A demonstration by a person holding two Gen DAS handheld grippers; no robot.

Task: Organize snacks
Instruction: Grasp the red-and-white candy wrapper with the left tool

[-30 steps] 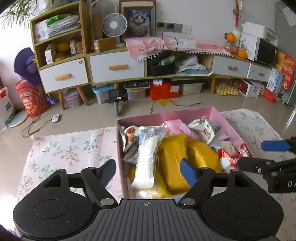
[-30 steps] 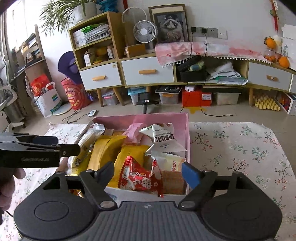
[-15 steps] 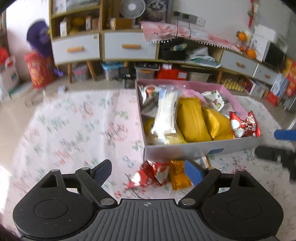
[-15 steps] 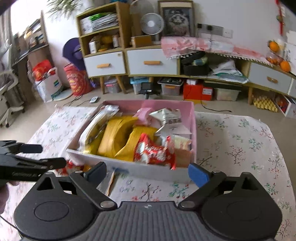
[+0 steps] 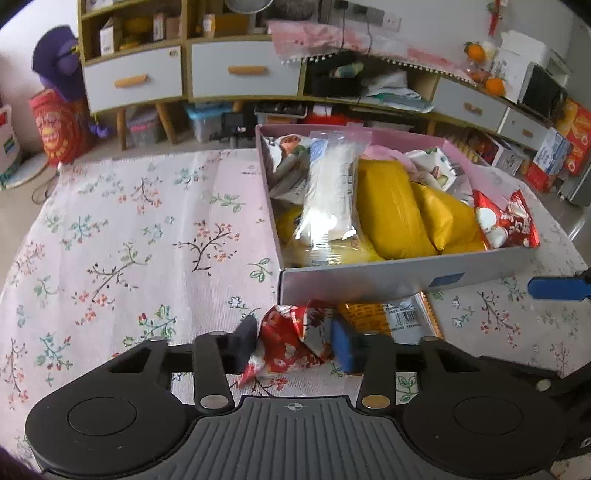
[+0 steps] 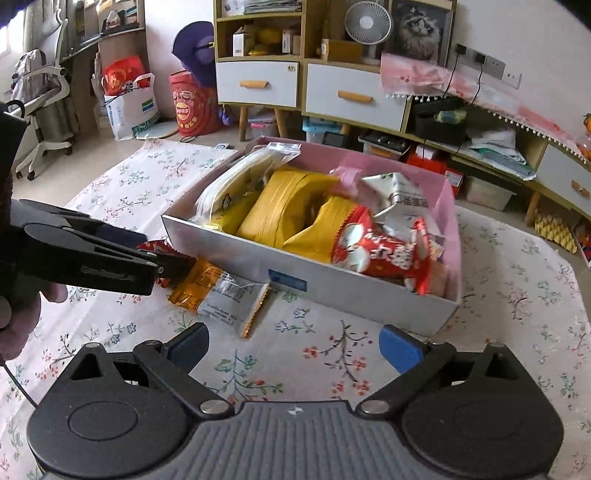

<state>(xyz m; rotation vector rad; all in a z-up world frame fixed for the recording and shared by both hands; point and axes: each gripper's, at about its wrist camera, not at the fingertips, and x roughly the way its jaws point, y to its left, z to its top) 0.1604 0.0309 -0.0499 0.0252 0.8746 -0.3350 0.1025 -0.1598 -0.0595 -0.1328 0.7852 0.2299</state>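
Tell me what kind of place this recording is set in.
Most likely a lived-in home living room: a wood sideboard with white drawers, a framed cat picture beside a small white desk fan, and a floral cloth carrying the snack-filled box.

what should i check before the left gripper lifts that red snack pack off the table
1. Red snack pack sits between the left gripper fingers, whose jaws have just been closing: ok.
2. Pads press firmly enough to hold: cannot tell.
3. Orange snack pack beside it lies clear of the grip: cannot tell, it touches the red pack.
4. Right gripper is open, empty, and off to the side: ok.
5. Box has room: not ok, it looks heaped full.
6. Path up past the box's near wall is free: ok.
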